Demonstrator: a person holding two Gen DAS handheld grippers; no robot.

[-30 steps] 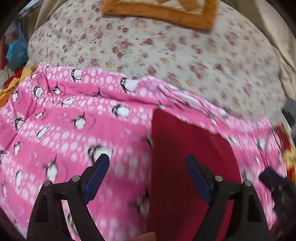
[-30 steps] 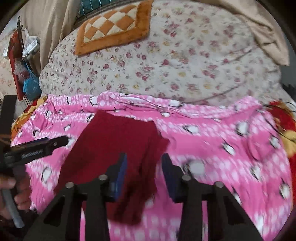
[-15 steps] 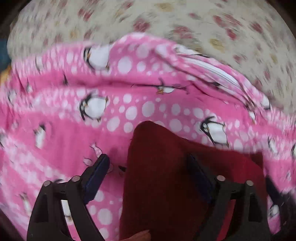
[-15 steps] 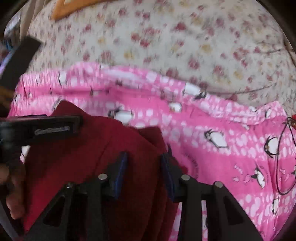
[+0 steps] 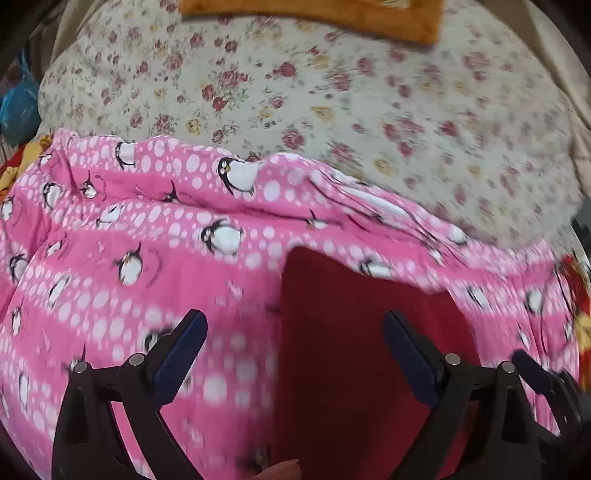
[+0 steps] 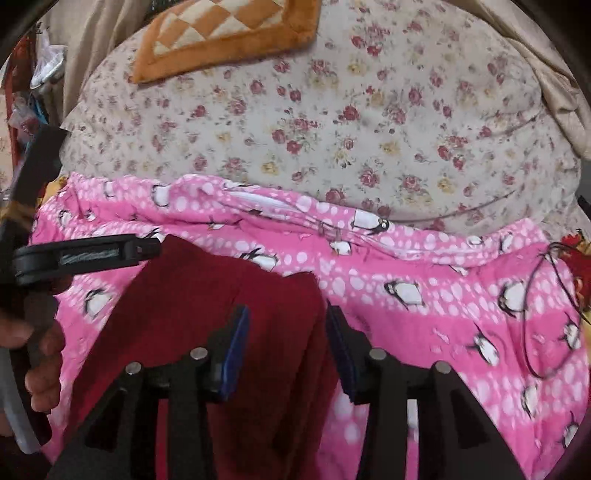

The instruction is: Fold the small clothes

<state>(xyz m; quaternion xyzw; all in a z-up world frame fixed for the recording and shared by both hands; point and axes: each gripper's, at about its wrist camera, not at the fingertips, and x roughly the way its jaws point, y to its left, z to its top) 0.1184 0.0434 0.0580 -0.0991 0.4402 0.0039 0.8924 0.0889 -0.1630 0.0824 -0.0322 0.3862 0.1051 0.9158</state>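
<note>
A dark red small garment [image 5: 347, 354] lies folded on a pink penguin-print blanket [image 5: 147, 266]. My left gripper [image 5: 295, 347] is open above the garment's left edge, one finger over the blanket and one over the red cloth. In the right wrist view the red garment [image 6: 207, 295] lies flat and my right gripper [image 6: 286, 332] hovers over its right edge with the jaws partly open and the cloth between them, not pinched. The left gripper [image 6: 88, 253] shows at the left, held by a hand.
A floral cream bedcover [image 6: 369, 122] lies behind the pink blanket [image 6: 443, 302]. An orange checkered cushion [image 6: 221, 33] sits at the back. A thin black cord [image 6: 543, 295] lies on the blanket at the right. Clutter hangs at the far left [image 6: 33, 92].
Both grippers pulled back and up from the blanket after dipping close half a second ago. The red garment stays flat on the blanket. The left gripper stays open.
</note>
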